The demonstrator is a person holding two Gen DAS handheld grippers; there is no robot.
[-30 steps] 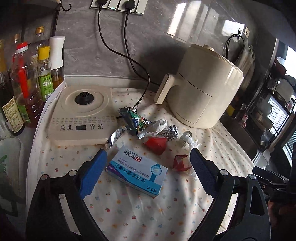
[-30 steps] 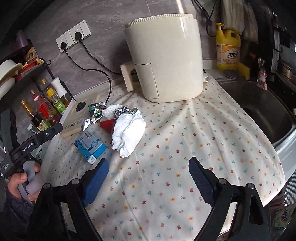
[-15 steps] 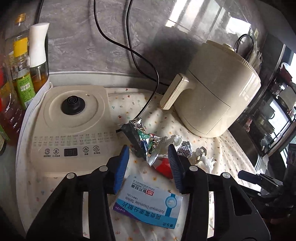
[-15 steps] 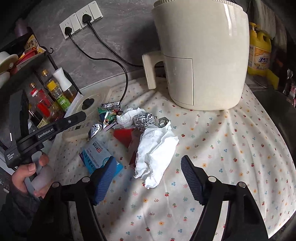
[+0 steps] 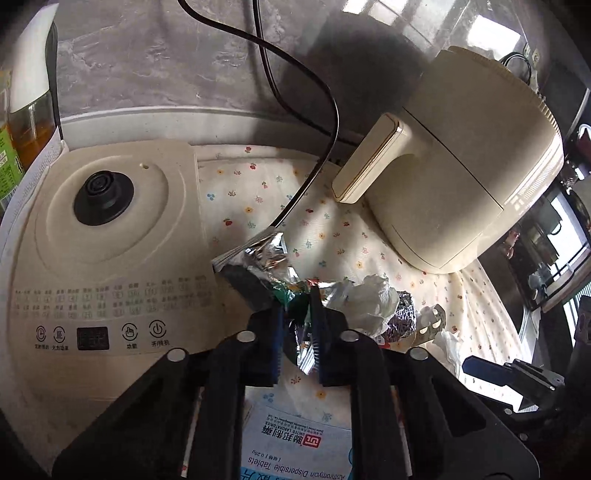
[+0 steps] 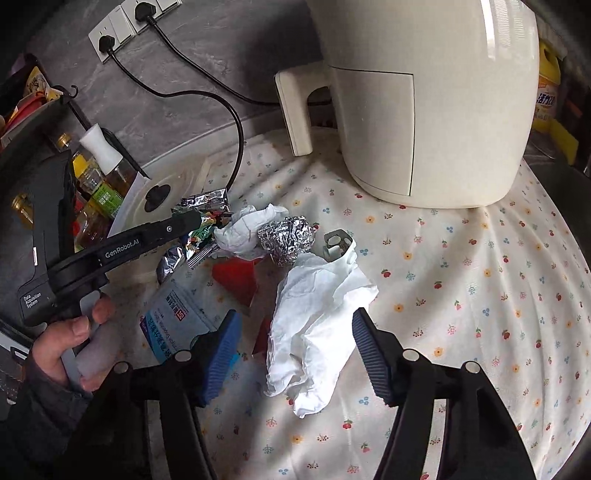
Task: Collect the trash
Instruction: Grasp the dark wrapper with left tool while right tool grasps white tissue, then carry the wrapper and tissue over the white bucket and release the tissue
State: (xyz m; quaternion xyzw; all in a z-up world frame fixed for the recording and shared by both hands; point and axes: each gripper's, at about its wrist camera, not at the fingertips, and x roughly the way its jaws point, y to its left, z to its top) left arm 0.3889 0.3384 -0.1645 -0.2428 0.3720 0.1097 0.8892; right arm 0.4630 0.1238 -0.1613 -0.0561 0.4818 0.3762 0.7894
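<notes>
Right of right jaws: open flowered table [image 6: 461,295]. Ahead: air fryer [image 6: 424,103] blocks. Left: trash pile [image 6: 258,236], left gripper [image 6: 199,221].

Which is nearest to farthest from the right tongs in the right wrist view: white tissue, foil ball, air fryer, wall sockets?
From the right tongs:
1. White tissue, between the fingers, which have just been closing and are not yet pressing it.
2. Foil ball, just beyond, slightly left.
3. Air fryer, behind, to the right.
4. Wall sockets, far upper left on the wall.
</notes>
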